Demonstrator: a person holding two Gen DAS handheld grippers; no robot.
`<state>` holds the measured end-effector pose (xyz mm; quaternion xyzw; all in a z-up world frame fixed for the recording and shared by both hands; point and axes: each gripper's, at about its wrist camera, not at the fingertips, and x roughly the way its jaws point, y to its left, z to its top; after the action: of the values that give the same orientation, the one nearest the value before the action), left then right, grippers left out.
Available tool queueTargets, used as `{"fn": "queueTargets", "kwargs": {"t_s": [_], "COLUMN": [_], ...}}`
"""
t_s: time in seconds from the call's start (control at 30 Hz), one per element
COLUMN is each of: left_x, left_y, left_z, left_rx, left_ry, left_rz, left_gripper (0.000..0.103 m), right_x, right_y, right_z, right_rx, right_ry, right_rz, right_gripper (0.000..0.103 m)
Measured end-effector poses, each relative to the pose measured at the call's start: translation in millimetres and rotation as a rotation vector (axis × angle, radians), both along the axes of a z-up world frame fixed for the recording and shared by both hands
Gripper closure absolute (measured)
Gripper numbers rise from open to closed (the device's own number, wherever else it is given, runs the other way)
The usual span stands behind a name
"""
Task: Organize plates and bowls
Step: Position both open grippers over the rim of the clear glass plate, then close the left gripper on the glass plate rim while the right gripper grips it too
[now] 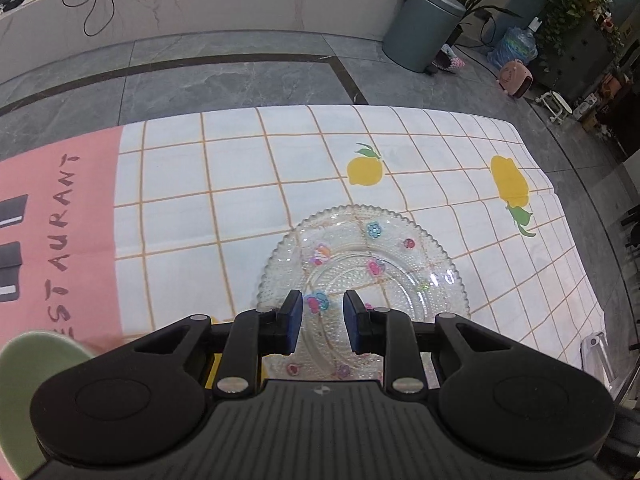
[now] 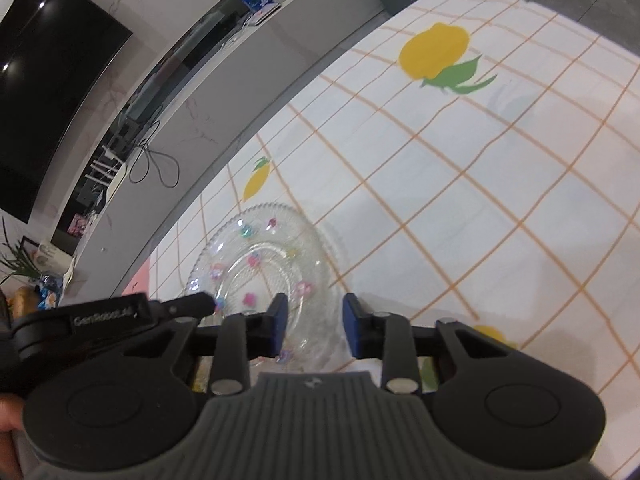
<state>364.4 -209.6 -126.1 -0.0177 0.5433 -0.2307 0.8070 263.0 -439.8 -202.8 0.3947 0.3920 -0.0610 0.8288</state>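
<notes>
A clear glass plate with a beaded rim and small coloured flower stickers lies flat on the checked tablecloth. My left gripper is open and hovers over the plate's near part, holding nothing. A pale green dish shows at the lower left edge of the left wrist view. In the right wrist view the same glass plate lies ahead and left. My right gripper is open over the plate's right near rim, empty. The left gripper's body shows at the left.
The cloth has a pink band with lettering on the left and yellow fruit prints. The table's far edge drops to a grey tiled floor. A grey bin, plants and a white counter stand beyond.
</notes>
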Motion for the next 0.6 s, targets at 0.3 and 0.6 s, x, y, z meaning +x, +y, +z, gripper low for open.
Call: {"fn": "queueTargets", "kwargs": {"t_s": [0.3,0.6], "left_x": [-1.0,1.0], "left_y": [-6.9,7.5], "left_z": [-0.3,11.3], "left_rx": [0.009,0.051], "left_ry": [-0.01,-0.117], "left_rz": [0.003,0.065], "left_gripper": [0.094,0.065], "right_x": [0.1,-0.5], "right_y": [-4.5,-4.2], "right_z": [-5.4,-4.3], "right_rx": [0.054,0.065], "right_ry": [0.015,0.014], "right_rz": [-0.016,-0.016], "right_gripper": [0.091,0.086]}}
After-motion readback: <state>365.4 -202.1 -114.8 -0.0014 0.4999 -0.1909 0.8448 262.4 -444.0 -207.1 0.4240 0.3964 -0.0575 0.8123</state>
